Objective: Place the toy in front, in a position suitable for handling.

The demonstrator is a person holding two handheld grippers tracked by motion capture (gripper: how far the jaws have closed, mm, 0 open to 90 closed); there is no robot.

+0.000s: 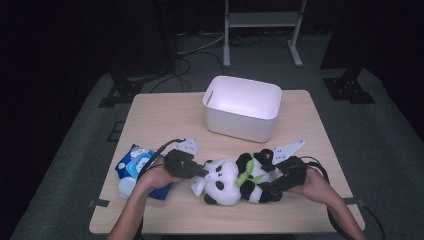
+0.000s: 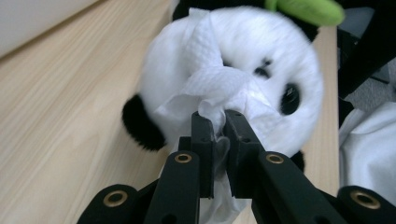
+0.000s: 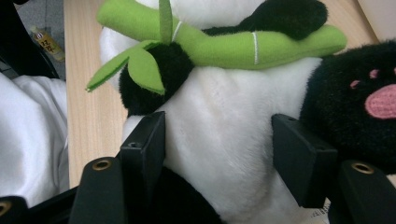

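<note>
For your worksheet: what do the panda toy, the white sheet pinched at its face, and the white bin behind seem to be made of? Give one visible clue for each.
Panda toy: plush fabric, likely stuffed; fuzzy pile, and it bulges between the right gripper jaws.
White sheet: probably a paper or nonwoven wipe; embossed dimples, soft crumples where the left gripper pinches it.
White bin: apparently moulded plastic; smooth, matte, rounded corners.

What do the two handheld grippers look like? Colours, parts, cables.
Both are black. The left gripper has flat black jaws on link arms with brass-coloured rivets; the right gripper is built the same. From the high view, each carries a grey three-cornered plate on top and trails a black cable. Forearms are bare, no sleeves.
</note>
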